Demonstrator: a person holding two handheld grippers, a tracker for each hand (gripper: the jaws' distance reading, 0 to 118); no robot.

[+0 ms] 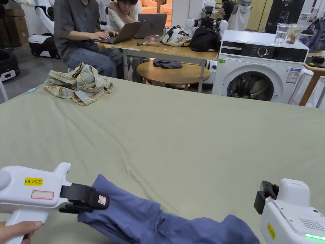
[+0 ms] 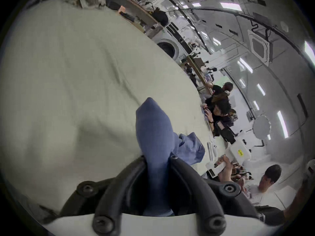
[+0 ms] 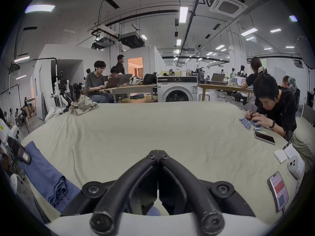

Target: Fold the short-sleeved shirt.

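Observation:
A blue short-sleeved shirt (image 1: 152,219) lies bunched in a long strip along the near edge of the pale green table (image 1: 190,136). My left gripper (image 1: 101,200) is shut on the shirt's left end. In the left gripper view the blue cloth (image 2: 153,129) runs up between the two jaws of the left gripper (image 2: 157,158) and stands out beyond them. My right gripper (image 1: 263,193) hovers at the lower right, just past the shirt's right end. In its own view the right gripper (image 3: 157,152) has its jaws together with nothing between them, and the shirt (image 3: 46,171) lies to its left.
A crumpled plaid shirt (image 1: 79,84) sits at the table's far left corner. Behind the table stand a washing machine (image 1: 260,66) and desks with people at laptops. A person (image 3: 276,108) leans on the table's right edge near two phones (image 3: 279,190) and small blue items.

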